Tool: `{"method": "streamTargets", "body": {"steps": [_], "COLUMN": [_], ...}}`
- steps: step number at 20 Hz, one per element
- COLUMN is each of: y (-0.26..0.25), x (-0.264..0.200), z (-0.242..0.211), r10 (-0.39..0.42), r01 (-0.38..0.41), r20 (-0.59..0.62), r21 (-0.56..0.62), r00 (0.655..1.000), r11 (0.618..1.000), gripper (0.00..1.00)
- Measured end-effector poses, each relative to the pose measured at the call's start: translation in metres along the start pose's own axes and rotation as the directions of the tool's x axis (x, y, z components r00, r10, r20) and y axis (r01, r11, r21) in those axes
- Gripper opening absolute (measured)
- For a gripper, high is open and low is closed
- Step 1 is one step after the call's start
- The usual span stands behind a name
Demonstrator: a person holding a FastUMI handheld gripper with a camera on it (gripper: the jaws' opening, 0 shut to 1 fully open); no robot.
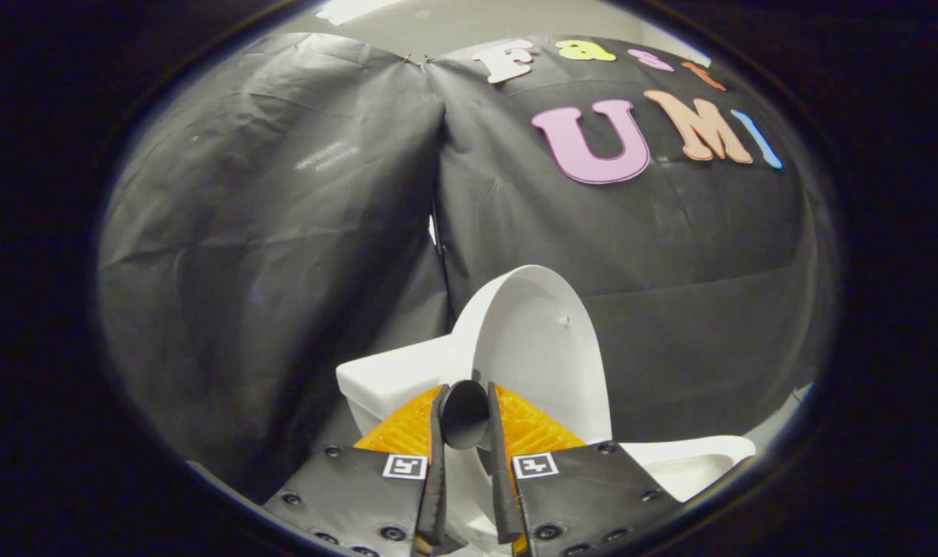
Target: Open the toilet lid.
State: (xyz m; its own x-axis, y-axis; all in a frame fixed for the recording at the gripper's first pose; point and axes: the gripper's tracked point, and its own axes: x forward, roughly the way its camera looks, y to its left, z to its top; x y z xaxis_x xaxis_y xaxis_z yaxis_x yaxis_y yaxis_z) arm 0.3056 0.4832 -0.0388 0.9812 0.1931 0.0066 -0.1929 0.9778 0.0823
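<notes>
My claw sits nearly closed, its two fingers almost parallel with only a narrow gap between them. Wedged in that gap near the tips is a small dark round knob, and both fingers press against its sides, so I have hold of it. I cannot tell for certain what the knob is fixed to, though it sits right against the lower part of the toilet lid. Each finger carries a small square marker on its flat plate close to me.

Just ahead of the fingertips the toilet lid is raised, standing nearly upright and tilted a little, its pale inner face turned toward me and to my right. Its rounded top edge rises well above my fingers. Below and to the right of the lid, the white rim of the toilet bowl shows past my right finger. To the left of the lid, beyond my left finger, is the white block of the cistern, with the lid's edge just beside it.

Beyond the toilet hangs the black cloth wall of the booth, creased, in two panels that meet at a seam above the lid. Above the cloth is a pale ceiling.
</notes>
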Motion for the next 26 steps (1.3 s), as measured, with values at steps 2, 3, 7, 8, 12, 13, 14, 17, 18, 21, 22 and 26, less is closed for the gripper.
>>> {"method": "streamTargets", "body": {"steps": [2, 3, 7, 8, 12, 13, 14, 17, 18, 21, 22, 26], "y": [0.005, 0.008, 0.014, 0.017, 0.021, 0.021, 0.025, 0.025, 0.023, 0.024, 0.026, 0.059], "x": [0.005, 0.005, 0.005, 0.007, 0.006, 0.007, 0.007, 0.004, 0.004, 0.003, 0.001, -0.025], "z": [-0.005, -0.004, -0.007, -0.008, -0.007, -0.008, -0.007, -0.007, -0.005, -0.001, 0.000, 0.030], "r10": [0.022, 0.037, 0.052, 0.067, 0.087, 0.088, 0.105, 0.106, 0.110, 0.131, 0.137, 0.287], "r01": [-0.022, -0.037, -0.052, -0.067, -0.086, -0.088, -0.104, -0.106, -0.111, -0.131, -0.137, -0.286], "r20": [-0.015, -0.010, -0.027, -0.031, -0.027, -0.028, -0.027, -0.043, -0.043, -0.045, -0.047, 0.035], "r21": [-0.005, -0.002, -0.019, -0.019, 0.003, 0.009, 0.019, 0.006, -0.001, -0.001, -0.006, -0.012], "r00": [1.000, 0.999, 0.998, 0.997, 0.996, 0.996, 0.994, 0.993, 0.993, 0.990, 0.989, 0.957], "r11": [1.000, 0.999, 0.998, 0.998, 0.996, 0.996, 0.994, 0.994, 0.994, 0.991, 0.990, 0.958], "gripper": [0.29, 0.30, 0.33, 0.33, 0.44, 0.46, 0.49, 0.50, 0.51, 0.52, 0.53, 0.55]}}
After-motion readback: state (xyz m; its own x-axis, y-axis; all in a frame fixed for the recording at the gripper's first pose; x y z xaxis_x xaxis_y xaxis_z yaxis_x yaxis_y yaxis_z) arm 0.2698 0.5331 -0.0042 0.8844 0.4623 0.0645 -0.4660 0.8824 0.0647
